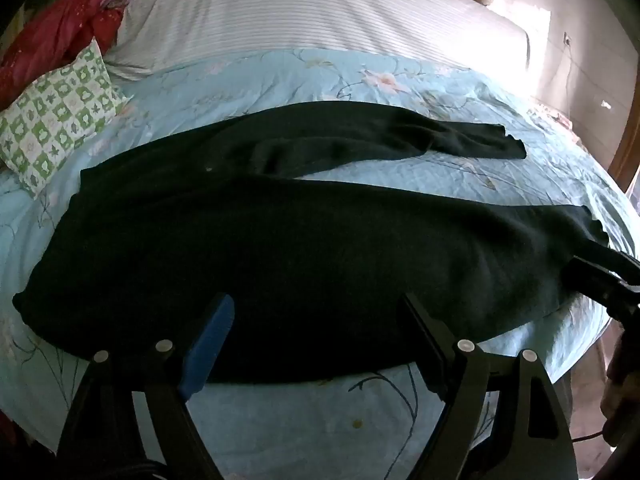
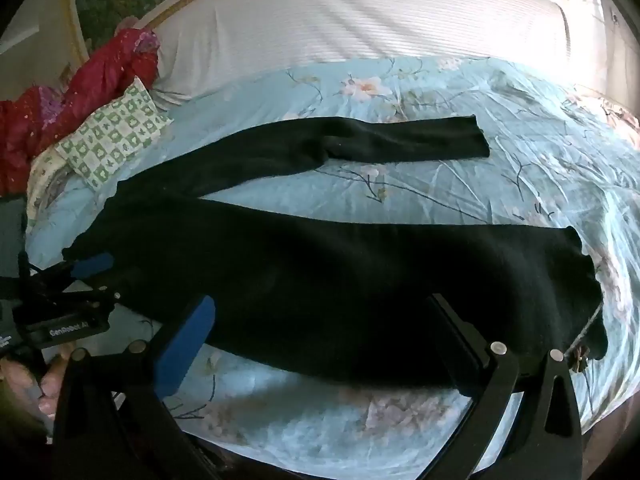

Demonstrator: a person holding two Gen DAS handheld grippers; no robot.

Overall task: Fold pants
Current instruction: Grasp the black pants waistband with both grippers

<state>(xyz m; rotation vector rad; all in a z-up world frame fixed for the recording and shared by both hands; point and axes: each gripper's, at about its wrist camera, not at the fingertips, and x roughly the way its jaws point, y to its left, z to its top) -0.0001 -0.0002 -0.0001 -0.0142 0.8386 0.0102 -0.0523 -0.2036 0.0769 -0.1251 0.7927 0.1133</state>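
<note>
Black pants (image 1: 280,248) lie spread flat on a light blue floral bedspread (image 1: 280,80), waist at the left, the two legs running right and splayed apart. They also show in the right wrist view (image 2: 340,280). My left gripper (image 1: 316,320) is open, its fingers over the near edge of the pants close to the waist. My right gripper (image 2: 324,320) is open over the near leg, close to its cuff (image 2: 576,264). The left gripper also shows in the right wrist view (image 2: 94,264) at the left.
A green-and-white checked pillow (image 1: 60,120) and a red garment (image 1: 60,40) lie at the far left of the bed. A white striped sheet (image 1: 300,8) covers the far half. The bed's near edge runs just below the pants; a wall (image 1: 580,60) stands at the right.
</note>
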